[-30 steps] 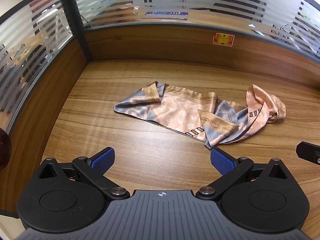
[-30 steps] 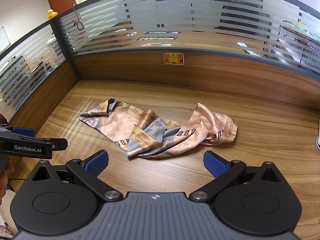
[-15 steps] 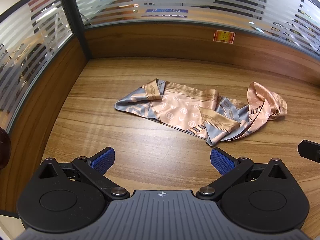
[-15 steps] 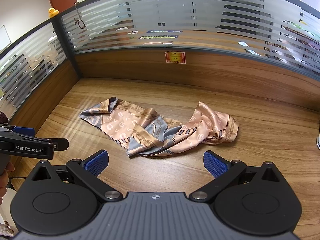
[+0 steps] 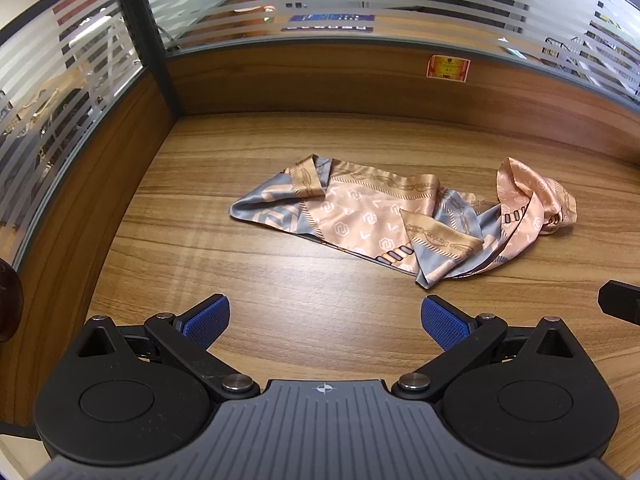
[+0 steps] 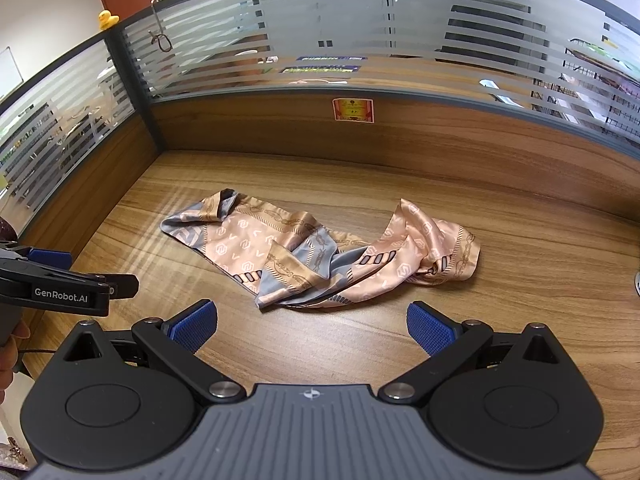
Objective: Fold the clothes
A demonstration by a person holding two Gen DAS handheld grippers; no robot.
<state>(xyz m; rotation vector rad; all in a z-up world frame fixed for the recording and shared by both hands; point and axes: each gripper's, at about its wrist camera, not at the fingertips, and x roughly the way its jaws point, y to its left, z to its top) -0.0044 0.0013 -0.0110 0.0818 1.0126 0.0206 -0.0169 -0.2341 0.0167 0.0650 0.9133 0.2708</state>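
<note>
Item 1, left gripper (image 5: 324, 316): held low at 6 o'clock of its own view, blue pads spread wide apart, nothing between them. It is kept short of the cloth, aimed toward it, a stance judged to suit an approach or a withdrawal alike.

Item 2, right gripper (image 6: 312, 322): likewise at 6 o'clock of its view, pads set wide apart and bare, the cloth's near point lying just beyond the gap.

Item 3, desk (image 5: 280, 300): wood-grain top, on which the cloth is borne.

Item 4, scarf (image 5: 372, 220): satin, peach and grey with chain print, laid mid-desk toward 12 o'clock. Its left part is spread fairly flat with a corner turned over; its right end, at 2 o'clock, is bunched and twisted. It is not seen lying as a neat fold, so folding is judged outstanding.

Item 5, partition (image 6: 440, 152): wood panel under striped glass, enclosing the far edge.
</note>
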